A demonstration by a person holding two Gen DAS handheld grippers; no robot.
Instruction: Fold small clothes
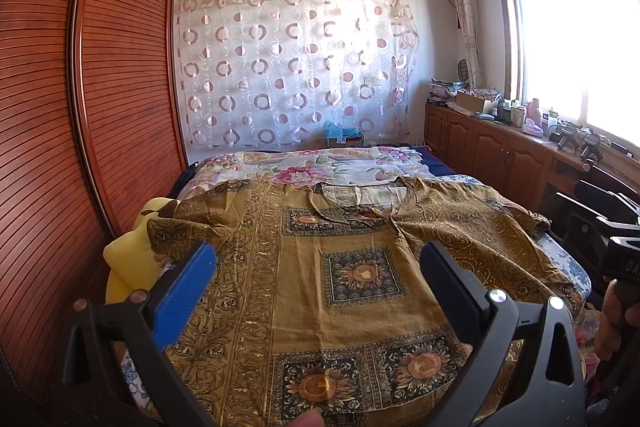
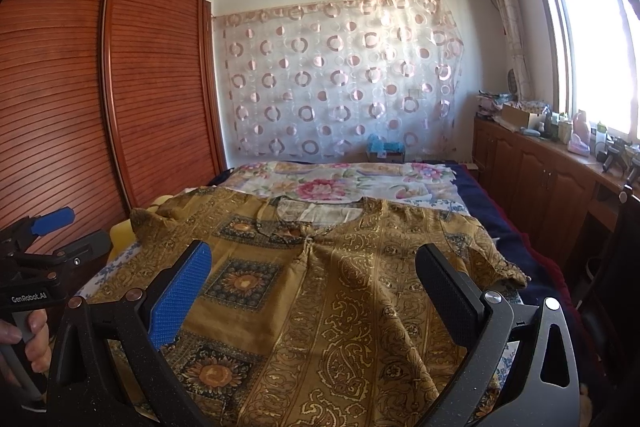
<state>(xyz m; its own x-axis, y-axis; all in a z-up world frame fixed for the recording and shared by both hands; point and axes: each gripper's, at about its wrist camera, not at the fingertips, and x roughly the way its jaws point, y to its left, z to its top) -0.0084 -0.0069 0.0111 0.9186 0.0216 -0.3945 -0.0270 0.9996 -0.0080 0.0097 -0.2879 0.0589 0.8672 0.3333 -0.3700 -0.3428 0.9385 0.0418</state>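
A: Starting at the left of the shirt: a yellow plush toy [image 1: 132,247] sits just beside the left sleeve [image 1: 176,227], tight against the wooden wardrobe [image 1: 60,107]. The left claw [image 1: 316,267] hangs above the hem end of the shirt, fingers spread wide, holding nothing.

B: And the shirt [image 1: 340,267] itself, mustard with sunflower squares, lies flat and face up on the bed [image 1: 320,167], collar [image 1: 360,195] pointing away, both sleeves out.

A: Nothing folded yet by the look of it. To open well, I'd say the left claw wants that sleeve by its cuff, not mid-fabric, so the fold line runs straight down from the shoulder.

B: Moving right across the shirt: the right claw [image 2: 312,287] is also over the hem end, fingers spread, empty.

A: The right sleeve [image 2: 492,259] droops toward the bed's edge, beyond the shirt's body. It probably needs lifting in clear of that edge before it's laid over.

B: Thin, creased cloth, too. Pinch one layer only and it'll likely drag; take both.
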